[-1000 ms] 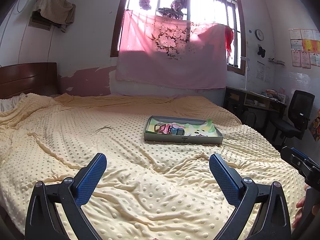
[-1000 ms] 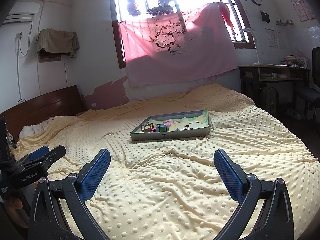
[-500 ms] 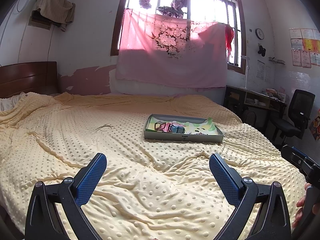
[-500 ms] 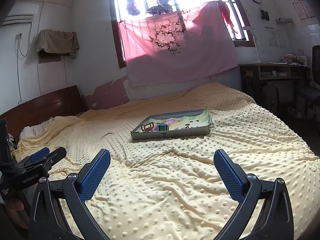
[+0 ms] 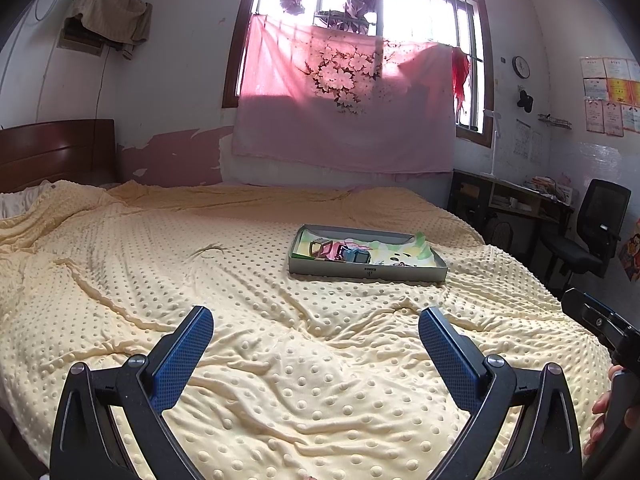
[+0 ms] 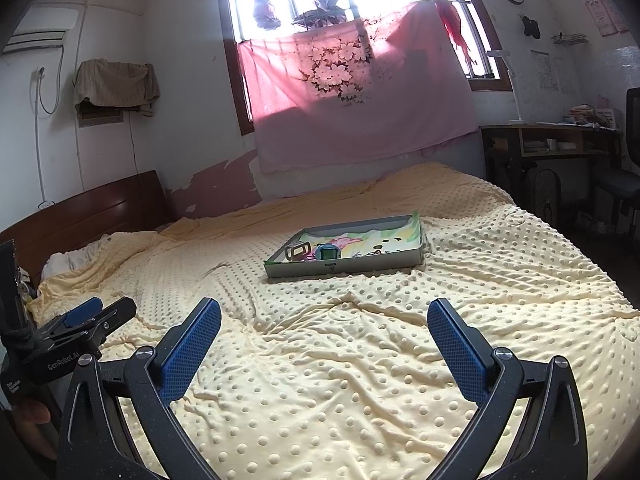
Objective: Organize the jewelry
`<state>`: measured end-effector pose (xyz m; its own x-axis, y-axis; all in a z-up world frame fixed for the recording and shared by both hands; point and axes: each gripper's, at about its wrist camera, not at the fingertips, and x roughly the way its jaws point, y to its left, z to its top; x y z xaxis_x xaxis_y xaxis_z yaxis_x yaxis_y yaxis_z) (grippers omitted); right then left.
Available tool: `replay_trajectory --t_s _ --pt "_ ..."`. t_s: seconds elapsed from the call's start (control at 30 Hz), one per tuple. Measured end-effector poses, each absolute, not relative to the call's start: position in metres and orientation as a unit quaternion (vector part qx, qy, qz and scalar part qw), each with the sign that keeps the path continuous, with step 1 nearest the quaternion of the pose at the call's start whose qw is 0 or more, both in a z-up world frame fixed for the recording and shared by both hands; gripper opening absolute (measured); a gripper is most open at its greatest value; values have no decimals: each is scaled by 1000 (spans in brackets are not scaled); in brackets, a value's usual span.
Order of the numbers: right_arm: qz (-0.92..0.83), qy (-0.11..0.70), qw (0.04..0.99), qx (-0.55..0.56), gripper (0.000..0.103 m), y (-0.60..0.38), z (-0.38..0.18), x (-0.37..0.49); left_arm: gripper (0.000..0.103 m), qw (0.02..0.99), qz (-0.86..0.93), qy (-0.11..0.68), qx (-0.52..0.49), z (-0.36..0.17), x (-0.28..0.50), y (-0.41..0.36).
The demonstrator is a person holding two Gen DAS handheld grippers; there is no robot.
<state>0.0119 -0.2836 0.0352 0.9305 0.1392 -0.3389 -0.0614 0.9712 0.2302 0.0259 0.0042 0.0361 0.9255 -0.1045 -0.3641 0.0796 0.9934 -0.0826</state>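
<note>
Right, out on the bed sits a shallow grey tray (image 5: 367,272), lined with a cartoon-print sheet, and the jewelry is gathered at its left end: a brown-framed piece (image 6: 298,251) beside a small blue one (image 6: 327,253), with pink bits between them too small to make out. Nothing is being gripped. The left gripper (image 5: 316,330) hangs well short of the tray, blue pads spread wide over bare blanket. The right gripper (image 6: 324,320) is likewise released, jaws apart, also well back. Underneath it all lies a pale yellow dotted blanket (image 5: 160,272), rumpled into folds. Further out, a dark wooden headboard (image 6: 100,208) stands at the left, a pink floral cloth (image 5: 344,112) hangs across the bright window, and a desk (image 5: 516,204) with a black office chair (image 5: 588,232) fills the right side.
</note>
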Motion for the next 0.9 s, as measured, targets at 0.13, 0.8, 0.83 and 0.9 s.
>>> replay_trajectory --t_s 0.13,0.8,0.83,0.9 --pt "52 179 976 109 102 -284 35 12 103 980 -47 188 -34 35 25 5" --pt "55 182 976 110 102 -280 32 12 103 980 -33 191 -37 33 24 3" --pt "54 181 976 110 102 -281 32 12 103 980 -33 192 -35 33 25 3" --pt "54 181 976 111 102 -280 32 12 103 981 -28 192 -31 34 25 3"
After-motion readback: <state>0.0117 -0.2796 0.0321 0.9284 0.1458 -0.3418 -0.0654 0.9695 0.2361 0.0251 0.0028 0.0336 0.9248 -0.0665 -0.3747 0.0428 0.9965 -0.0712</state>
